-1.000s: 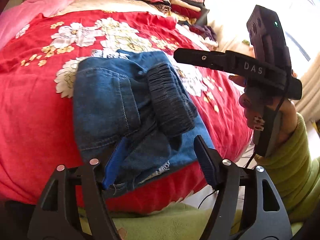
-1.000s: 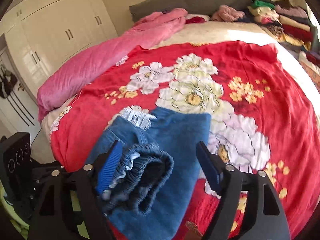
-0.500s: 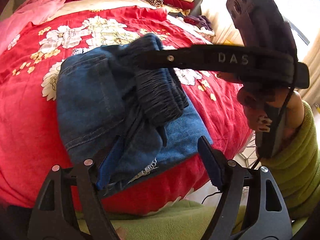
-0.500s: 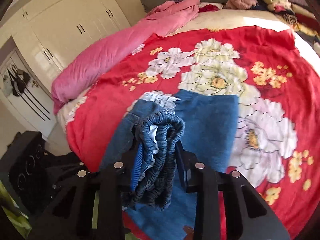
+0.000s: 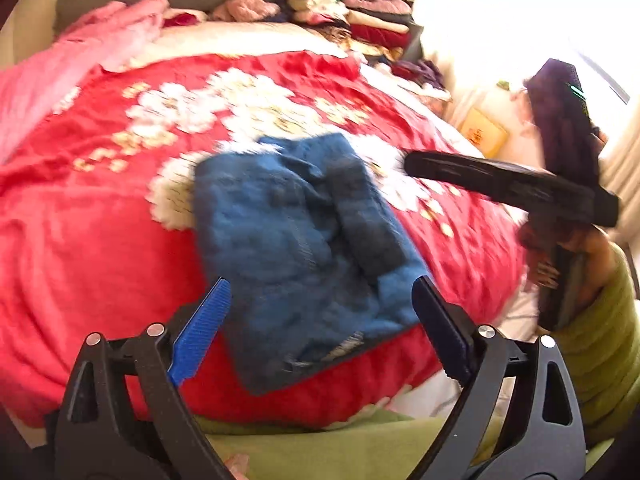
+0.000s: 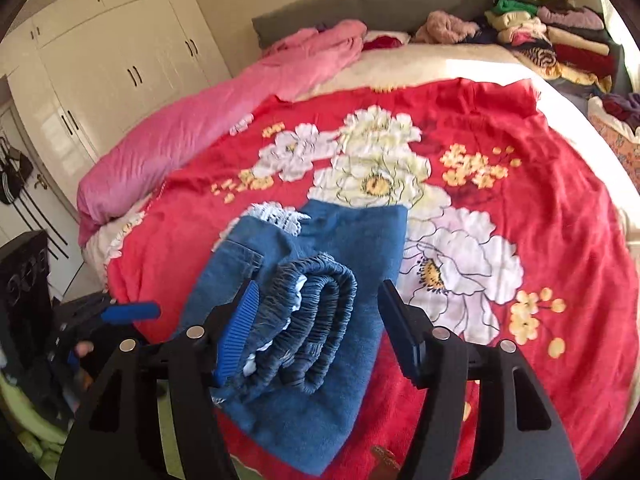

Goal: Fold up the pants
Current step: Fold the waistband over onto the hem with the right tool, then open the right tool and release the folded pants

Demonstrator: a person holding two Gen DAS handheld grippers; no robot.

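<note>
Folded blue denim pants [image 5: 304,248] lie on the red floral blanket [image 5: 100,240] near the bed's front edge, elastic waistband [image 6: 316,320] bunched on top. My left gripper [image 5: 320,320] is open and empty, just in front of the pants. My right gripper [image 6: 316,328] is open, its jaws either side of the waistband, the left blue pad [image 6: 240,332] close against it. The right gripper also shows in the left wrist view [image 5: 500,184], to the right of the pants.
A pink duvet [image 6: 208,120] lies along the bed's left side. Stacks of folded clothes [image 6: 552,40] sit at the far right by the grey headboard [image 6: 380,4]. White wardrobes [image 6: 112,72] stand to the left. The bed edge drops off right behind both grippers.
My right gripper, shut on the waistband half a second ago, has opened and let the pants settle on the blanket. My left gripper has drawn back from the pants' edge.
</note>
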